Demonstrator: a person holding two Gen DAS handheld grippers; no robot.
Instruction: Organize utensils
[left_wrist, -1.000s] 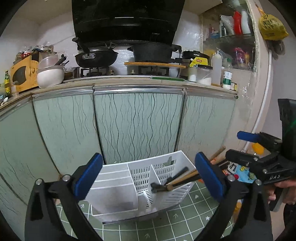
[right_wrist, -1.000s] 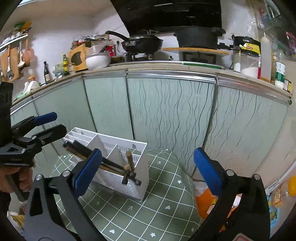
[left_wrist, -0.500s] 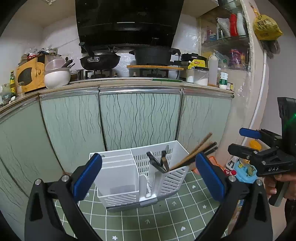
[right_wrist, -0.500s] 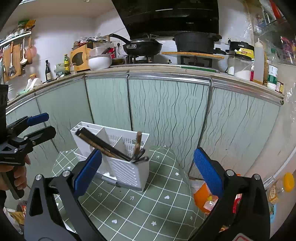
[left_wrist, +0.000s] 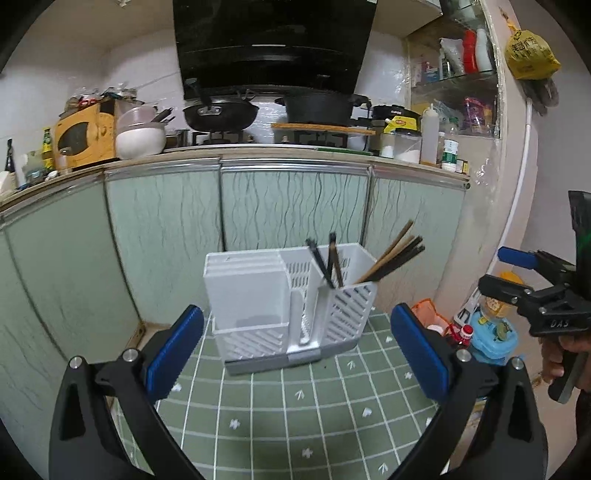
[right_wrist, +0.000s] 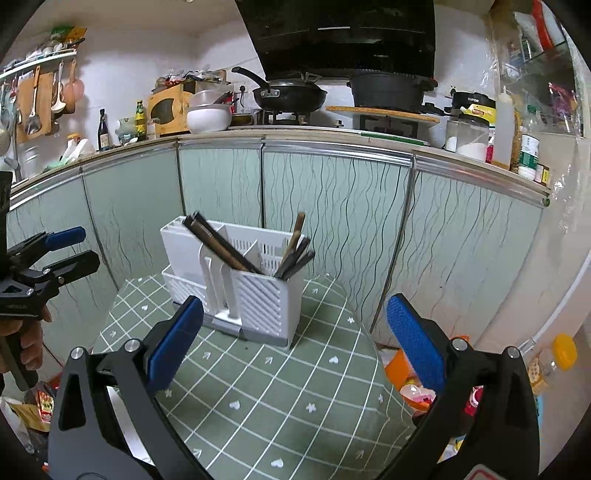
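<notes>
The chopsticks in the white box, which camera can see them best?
The left wrist view. There the chopsticks lean out of the white box against the plain cupboard, with their ends spread apart. In the right wrist view the same chopsticks lie slanted across the box, bunched together and harder to tell apart.

"DAS" was embossed on the right gripper (left_wrist: 517, 273) body. "SUPOR" was printed on the black cooker (right_wrist: 474, 101), right of the black pot (right_wrist: 388, 90). Other labels unreadable.
</notes>
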